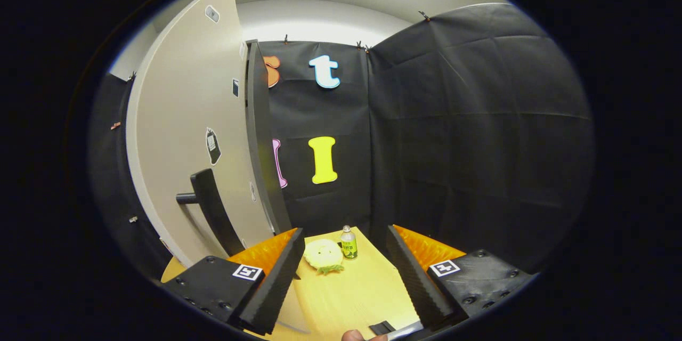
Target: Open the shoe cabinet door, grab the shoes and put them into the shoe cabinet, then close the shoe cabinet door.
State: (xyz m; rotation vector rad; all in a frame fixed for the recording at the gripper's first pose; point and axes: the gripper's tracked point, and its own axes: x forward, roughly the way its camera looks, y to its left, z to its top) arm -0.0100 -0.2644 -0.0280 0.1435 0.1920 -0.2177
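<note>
Gripper (345, 272) agape before slipper (323, 254)

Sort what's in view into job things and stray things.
Job: cabinet door, its handle, slipper ahead of the fingers, gripper, open on nothing.
Stray: bottle beside the slipper, on the table.

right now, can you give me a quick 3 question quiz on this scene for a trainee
1. True or false: the fingers of the gripper are shut on the bottle.
2. Which stands nearer the fingers on the wooden table: A) the round yellow plush slipper, B) the bottle, C) the cabinet door's black handle?
3. Fill in: the pale cabinet door stands to the ____ of the fingers.

Key:
1. False; the fingers are apart with nothing between them.
2. A; the slipper lies just ahead of the fingers, the bottle beside it, a little further.
3. Left.
</note>
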